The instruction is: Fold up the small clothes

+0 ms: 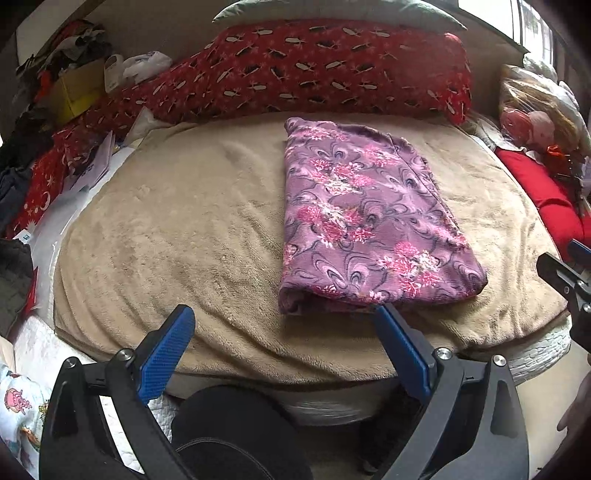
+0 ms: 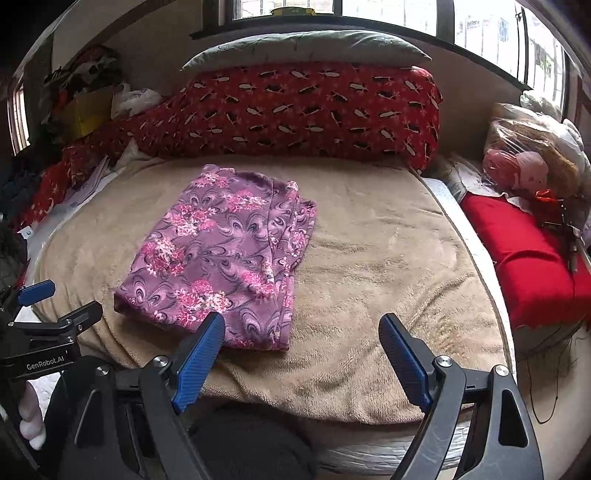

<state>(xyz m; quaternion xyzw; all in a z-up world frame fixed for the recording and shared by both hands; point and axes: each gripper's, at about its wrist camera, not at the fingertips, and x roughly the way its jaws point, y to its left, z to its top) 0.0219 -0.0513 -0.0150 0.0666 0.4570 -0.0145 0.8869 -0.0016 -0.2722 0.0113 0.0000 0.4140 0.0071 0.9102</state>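
A purple garment with pink flowers (image 1: 365, 218) lies folded into a long rectangle on the tan blanket (image 1: 177, 229); it also shows in the right wrist view (image 2: 225, 254). My left gripper (image 1: 284, 317) is open and empty, held just short of the garment's near edge. My right gripper (image 2: 301, 325) is open and empty, near the garment's near right corner. The right gripper shows at the right edge of the left wrist view (image 1: 569, 269), and the left gripper shows at the left edge of the right wrist view (image 2: 55, 302).
A long red patterned pillow (image 1: 314, 70) and a grey pillow (image 2: 306, 46) lie at the back. A red cushion (image 2: 524, 258) and bagged items (image 2: 532, 155) sit at the right. Boxes and clothes (image 1: 70, 74) pile at the left. Windows (image 2: 480, 26) are behind.
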